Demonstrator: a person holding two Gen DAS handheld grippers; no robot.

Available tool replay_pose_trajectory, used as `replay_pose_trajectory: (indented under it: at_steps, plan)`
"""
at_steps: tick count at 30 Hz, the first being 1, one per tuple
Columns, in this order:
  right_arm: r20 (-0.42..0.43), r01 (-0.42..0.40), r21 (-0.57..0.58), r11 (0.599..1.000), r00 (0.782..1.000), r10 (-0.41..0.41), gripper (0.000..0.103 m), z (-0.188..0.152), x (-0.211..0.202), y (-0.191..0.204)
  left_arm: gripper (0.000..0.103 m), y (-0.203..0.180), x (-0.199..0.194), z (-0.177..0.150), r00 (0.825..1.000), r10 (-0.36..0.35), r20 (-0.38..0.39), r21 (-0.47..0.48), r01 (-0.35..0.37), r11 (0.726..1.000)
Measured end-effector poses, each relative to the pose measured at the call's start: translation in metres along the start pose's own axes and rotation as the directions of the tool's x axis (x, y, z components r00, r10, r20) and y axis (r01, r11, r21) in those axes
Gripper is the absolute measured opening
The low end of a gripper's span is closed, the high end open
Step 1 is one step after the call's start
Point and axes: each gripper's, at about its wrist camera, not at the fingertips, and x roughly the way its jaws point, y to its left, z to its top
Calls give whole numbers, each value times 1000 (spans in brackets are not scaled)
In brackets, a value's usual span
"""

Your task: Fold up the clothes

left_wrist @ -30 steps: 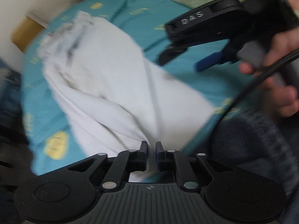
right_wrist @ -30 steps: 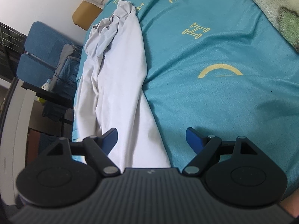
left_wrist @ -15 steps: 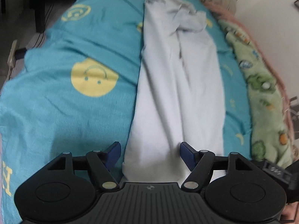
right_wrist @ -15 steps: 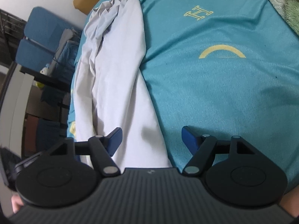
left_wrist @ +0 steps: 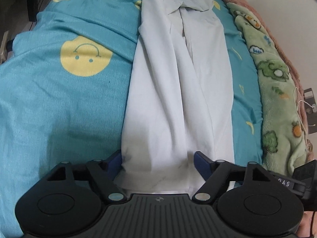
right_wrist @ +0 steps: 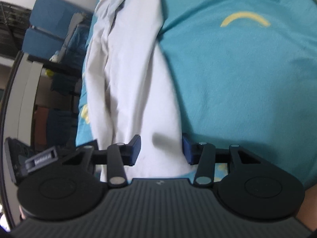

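Note:
A long white garment lies lengthwise on the teal bed sheet, folded into a narrow strip with a rumpled far end. My left gripper is open, its blue-tipped fingers straddling the garment's near hem, holding nothing. In the right wrist view the same garment runs away from me. My right gripper is open over the garment's near right corner, jaws apart on either side of the cloth edge.
A green fleece blanket lines the bed's right side by the wall. The sheet carries a yellow smiley print. A blue chair and dark furniture stand beyond the bed's left edge. The other gripper shows at lower left.
My left gripper let go of the white cloth, opened and swung to face along the garment. My right gripper lowered toward the hem and its jaws narrowed somewhat.

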Motion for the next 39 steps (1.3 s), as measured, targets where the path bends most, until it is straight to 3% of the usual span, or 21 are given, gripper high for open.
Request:
replay_pose_trajectory:
  at_steps: [4,6,7,10,12,16,21,24,28,31,34,39]
  plan:
    - [-34,9,-67,998,999,-11,46,-7,6,11,22,-8,1,-4,999,36,-9,37,-36,999]
    - [-35,52,-120,991,998,-57,27,-9,5,19,15,-11,-2,-5,999,42,3,42,-42,998]
    - [-33,71,-127,989,997,-75,9,-9,4,20,13,-10,-4,-5,999,31,10,27,-31,999]
    - [-6,57,-107,993,998,-58,7,-3,-12,22,10,-1,-25,-6,995,-63,74,-48,67,997]
    - [34,26,-95,995,999,-23,7,3,-30,26,9,2,-43,-7,983,-134,129,-83,146,986]
    - [135,-36,-141,989,989,56,7,12,-82,55,9,-11,-84,-6,931,-253,264,-80,283,956]
    - [249,-93,-199,976,958,142,6,12,-147,87,7,-38,-155,-20,880,-314,357,-48,353,935]
    - [289,-105,-215,971,943,166,6,2,-173,92,7,-50,-178,-41,870,-319,375,-24,353,935]
    - [324,-116,-251,961,926,197,6,-38,-206,84,7,-45,-203,-100,849,-358,388,-24,398,917]
    - [325,-137,-244,960,921,214,6,-75,-218,66,7,-37,-205,-140,859,-358,365,-44,400,915]
    - [320,-158,-220,963,920,224,6,-96,-218,50,7,-33,-200,-160,872,-342,349,-68,388,919]
    - [321,-162,-181,970,923,214,6,-82,-202,47,7,-36,-193,-130,879,-314,359,-81,365,928]
